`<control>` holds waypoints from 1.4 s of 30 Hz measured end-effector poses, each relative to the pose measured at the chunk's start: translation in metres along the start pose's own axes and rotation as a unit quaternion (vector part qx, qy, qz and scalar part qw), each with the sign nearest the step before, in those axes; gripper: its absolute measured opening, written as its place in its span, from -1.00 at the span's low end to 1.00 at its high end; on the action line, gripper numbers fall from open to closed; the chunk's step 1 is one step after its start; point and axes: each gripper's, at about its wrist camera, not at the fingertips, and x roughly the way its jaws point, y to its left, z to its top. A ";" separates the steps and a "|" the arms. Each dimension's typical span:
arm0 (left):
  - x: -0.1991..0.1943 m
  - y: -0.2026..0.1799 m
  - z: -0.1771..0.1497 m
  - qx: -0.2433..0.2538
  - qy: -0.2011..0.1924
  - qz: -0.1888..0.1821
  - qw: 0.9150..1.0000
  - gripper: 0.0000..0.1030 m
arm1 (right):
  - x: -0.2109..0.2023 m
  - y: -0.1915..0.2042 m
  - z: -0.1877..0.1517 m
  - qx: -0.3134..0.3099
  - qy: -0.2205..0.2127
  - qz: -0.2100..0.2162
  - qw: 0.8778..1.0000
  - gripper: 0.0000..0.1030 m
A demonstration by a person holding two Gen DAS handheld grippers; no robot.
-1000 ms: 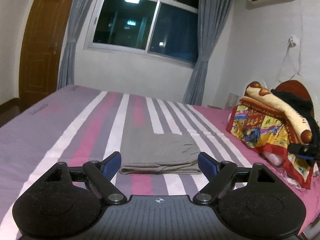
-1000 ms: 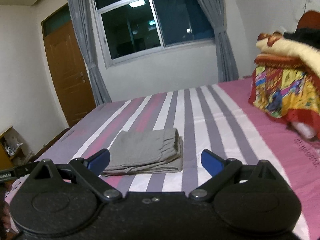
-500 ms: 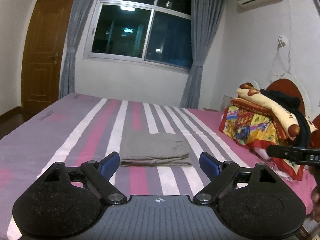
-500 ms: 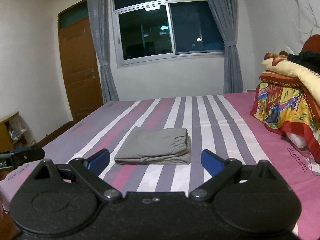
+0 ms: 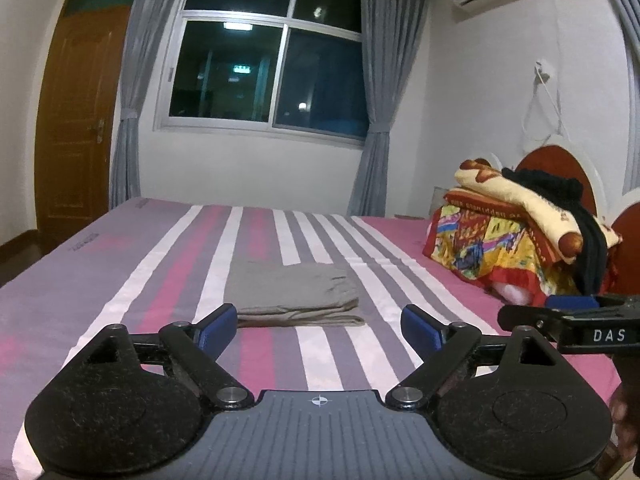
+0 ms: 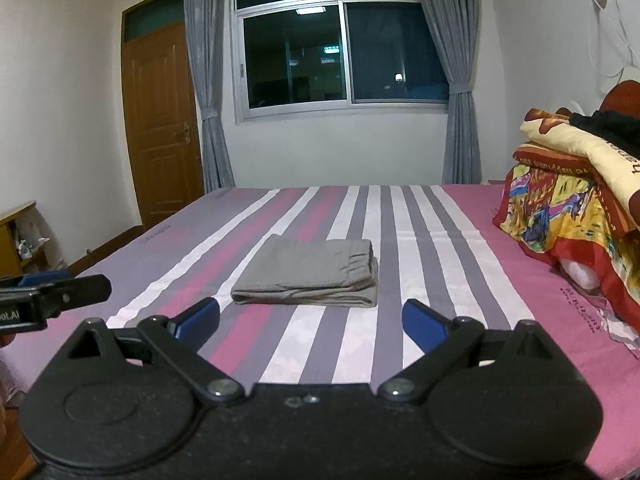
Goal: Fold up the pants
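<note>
The grey pants (image 5: 292,294) lie folded into a flat rectangle in the middle of the striped bed (image 5: 120,264); they also appear in the right wrist view (image 6: 312,272). My left gripper (image 5: 319,320) hovers short of the pants' near edge, jaws wide open with nothing between them. My right gripper (image 6: 310,317) is likewise open and empty, held back from the pants. Each gripper shows at the edge of the other's view: the right gripper (image 5: 560,316) at the right, the left gripper (image 6: 60,292) at the left.
A pile of colourful blankets (image 5: 500,240) with a dark garment on top sits at the right of the bed against a red headboard (image 5: 556,168). A wooden door (image 5: 76,120), a curtained window and a low cabinet (image 6: 16,236) stand beyond the bed.
Both grippers have drawn back from the folded pants, which now sit farther off. Each gripper's tip has come into the edge of the other's view. The pants have not moved.
</note>
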 end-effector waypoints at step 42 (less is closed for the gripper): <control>0.000 -0.001 0.002 0.014 -0.001 -0.005 1.000 0.73 | -0.005 0.002 -0.005 0.003 0.003 0.002 1.000 0.89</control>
